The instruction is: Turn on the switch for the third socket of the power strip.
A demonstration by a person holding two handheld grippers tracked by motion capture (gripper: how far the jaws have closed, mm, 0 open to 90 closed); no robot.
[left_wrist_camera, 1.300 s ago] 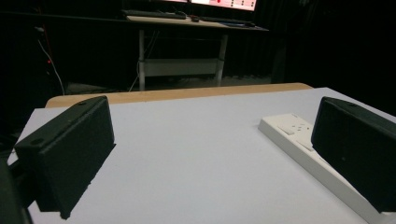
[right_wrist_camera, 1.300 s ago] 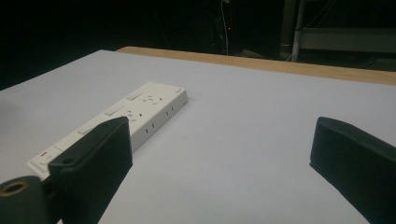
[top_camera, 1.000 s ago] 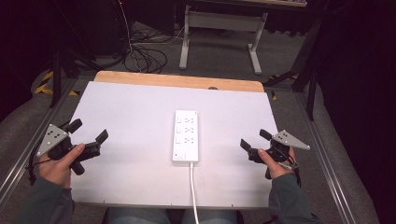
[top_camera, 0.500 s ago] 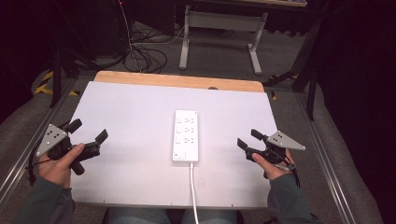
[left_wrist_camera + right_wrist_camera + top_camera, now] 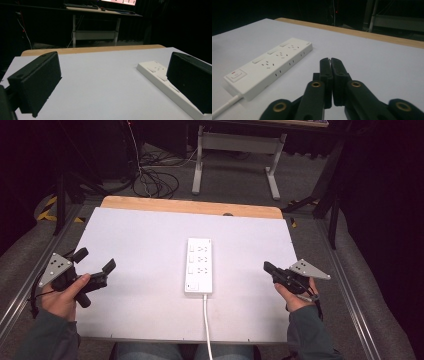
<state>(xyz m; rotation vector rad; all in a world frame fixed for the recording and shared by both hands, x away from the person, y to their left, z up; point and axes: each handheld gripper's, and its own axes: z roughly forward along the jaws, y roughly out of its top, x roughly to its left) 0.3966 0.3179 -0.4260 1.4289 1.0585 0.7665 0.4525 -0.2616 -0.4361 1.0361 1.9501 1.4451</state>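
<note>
A white power strip (image 5: 200, 265) lies in the middle of the white table top (image 5: 145, 240), its cord running toward the near edge. It also appears in the left gripper view as the power strip (image 5: 155, 72) and in the right gripper view as the power strip (image 5: 272, 65) with a red-marked switch at its near end. My left gripper (image 5: 95, 262) rests at the table's left side, jaws wide open and empty. My right gripper (image 5: 267, 266) sits at the right side; its jaws have just been closing and now meet with nothing between them, as the right gripper (image 5: 330, 60) shows.
A wooden strip (image 5: 190, 206) borders the table's far edge. Beyond it stand a desk frame (image 5: 235, 150) and loose cables (image 5: 155, 180) on the floor. Metal rails (image 5: 345, 285) run along both sides of the table.
The right gripper's jaws have gone from wide open to shut, empty. Both hands and the power strip stay where they were.
</note>
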